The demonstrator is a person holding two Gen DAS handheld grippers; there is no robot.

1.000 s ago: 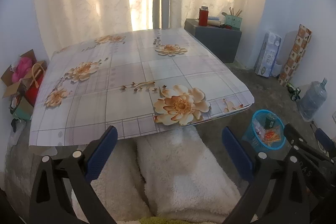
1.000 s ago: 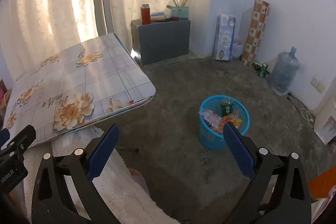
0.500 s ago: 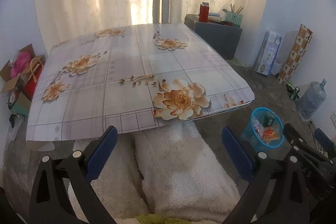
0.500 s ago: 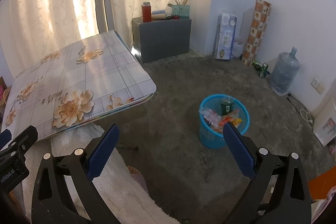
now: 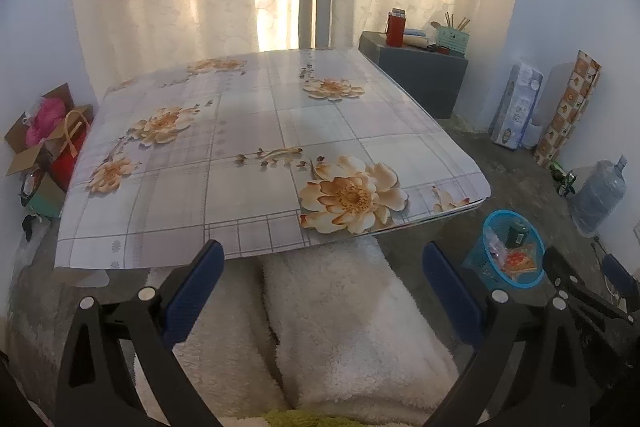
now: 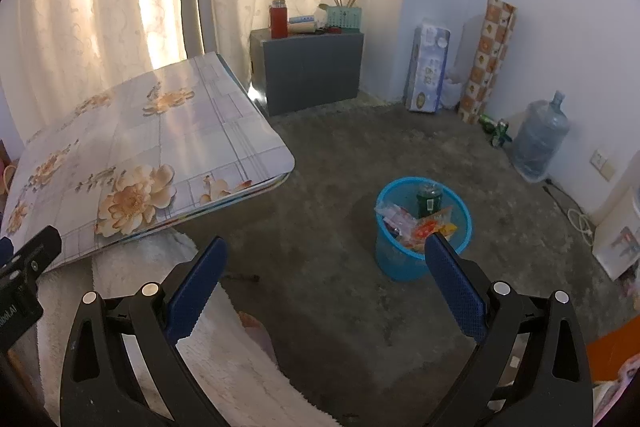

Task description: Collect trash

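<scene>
Two grippers spread wide, holding nothing.
Left gripper (image 5: 320, 279) faces the floral table (image 5: 256, 131); right gripper (image 6: 324, 273) faces the blue bin (image 6: 404, 263) of wrappers on the floor, right of the table.

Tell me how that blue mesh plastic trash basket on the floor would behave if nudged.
The blue mesh plastic trash basket looks thin-walled, so probably light and likely to slide. A green bottle stands inside among wrappers, so it might tip.
</scene>
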